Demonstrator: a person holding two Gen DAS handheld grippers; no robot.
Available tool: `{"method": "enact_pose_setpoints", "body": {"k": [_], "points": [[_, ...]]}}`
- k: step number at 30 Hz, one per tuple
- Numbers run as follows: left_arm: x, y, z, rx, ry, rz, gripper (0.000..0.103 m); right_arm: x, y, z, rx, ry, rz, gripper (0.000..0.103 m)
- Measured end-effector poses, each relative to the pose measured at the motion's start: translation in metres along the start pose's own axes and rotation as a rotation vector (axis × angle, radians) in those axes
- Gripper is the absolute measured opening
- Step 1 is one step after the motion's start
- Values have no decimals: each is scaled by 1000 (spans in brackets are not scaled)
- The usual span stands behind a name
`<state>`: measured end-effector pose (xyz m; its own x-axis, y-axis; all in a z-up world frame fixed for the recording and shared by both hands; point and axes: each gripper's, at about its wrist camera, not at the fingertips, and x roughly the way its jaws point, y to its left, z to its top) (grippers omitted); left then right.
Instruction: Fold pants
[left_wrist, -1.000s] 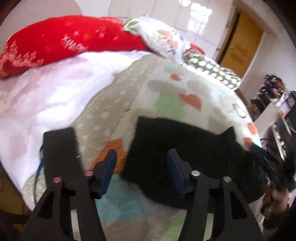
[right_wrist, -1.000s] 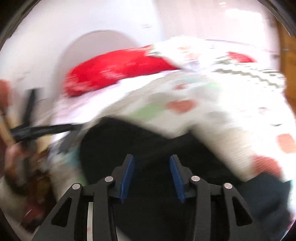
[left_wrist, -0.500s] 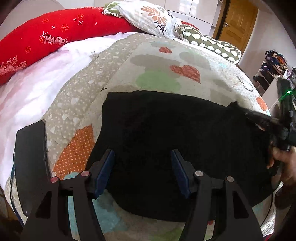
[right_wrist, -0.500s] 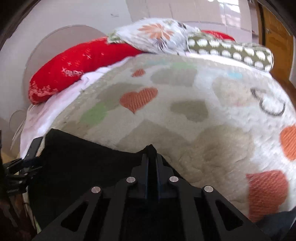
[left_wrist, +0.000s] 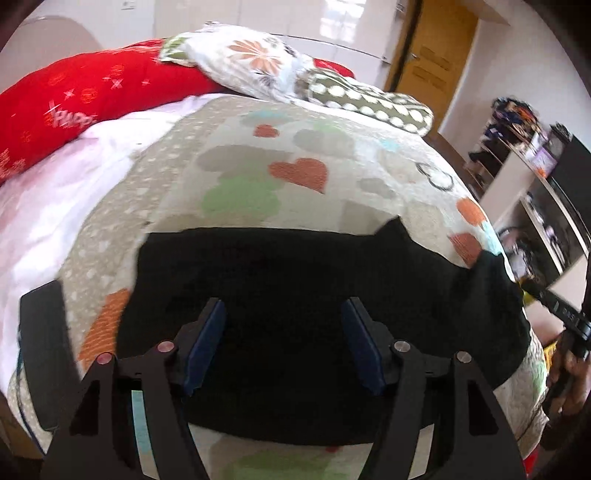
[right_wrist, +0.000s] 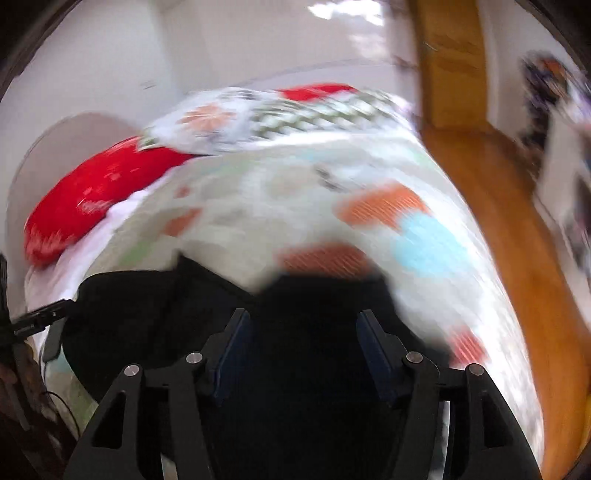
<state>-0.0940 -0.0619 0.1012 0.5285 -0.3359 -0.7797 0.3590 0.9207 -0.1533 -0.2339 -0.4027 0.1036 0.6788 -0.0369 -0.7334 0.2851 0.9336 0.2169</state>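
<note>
Black pants (left_wrist: 295, 280); heart-print blanket (left_wrist: 295, 170); red pillow (left_wrist: 92, 96)

White walls (left_wrist: 288, 14), a yellow wooden door (left_wrist: 436, 62), orange wood floor (right_wrist: 517, 229), a bed (left_wrist: 258, 147) with a heart blanket, red pillow (left_wrist: 85, 96), cluttered shelves (left_wrist: 517, 125) at the side

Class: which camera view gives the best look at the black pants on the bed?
The left wrist view: the black pants lie sharp, with nearly the whole outline visible on the heart-patterned bedspread. The right wrist view is motion-blurred and shows only part of them.
</note>
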Motion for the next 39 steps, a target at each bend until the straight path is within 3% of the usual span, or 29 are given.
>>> {"method": "enact_pose_setpoints", "body": {"k": [6,9,10,12,13,19,23,24,28,32,34,39], "points": [[18,-20,-3,22,65,-26,66,9,-34,-35,108,90,8,62],[18,-21,-5,24,82,-27,66,15,-44,-30,164,47,52,61],[17,-19,-6,20,87,-24,66,16,-49,-30,170,37,53,57],[15,-16,-7,9,90,-21,66,26,-52,-22,180,25,59,20],[14,-14,-8,1,92,-18,66,26,-54,-21,185,29,68,8],[6,2,-11,-28,84,-5,66,-45,-43,-35,96,-58,62,8],[14,9,-15,-66,106,-15,66,-48,-55,-58,102,8,2,9],[16,9,-16,-74,111,-20,66,-38,-57,-62,104,35,-14,11],[4,10,-21,-48,101,-16,66,-30,-61,-67,100,70,-60,39],[-13,27,-20,-50,78,32,66,-58,-66,-50,103,12,-138,45],[-20,38,-18,-61,68,66,66,-69,-57,-40,87,-36,-111,47],[-30,60,-14,-81,44,140,71,-46,5,-13,-42,-37,125,46]]}}
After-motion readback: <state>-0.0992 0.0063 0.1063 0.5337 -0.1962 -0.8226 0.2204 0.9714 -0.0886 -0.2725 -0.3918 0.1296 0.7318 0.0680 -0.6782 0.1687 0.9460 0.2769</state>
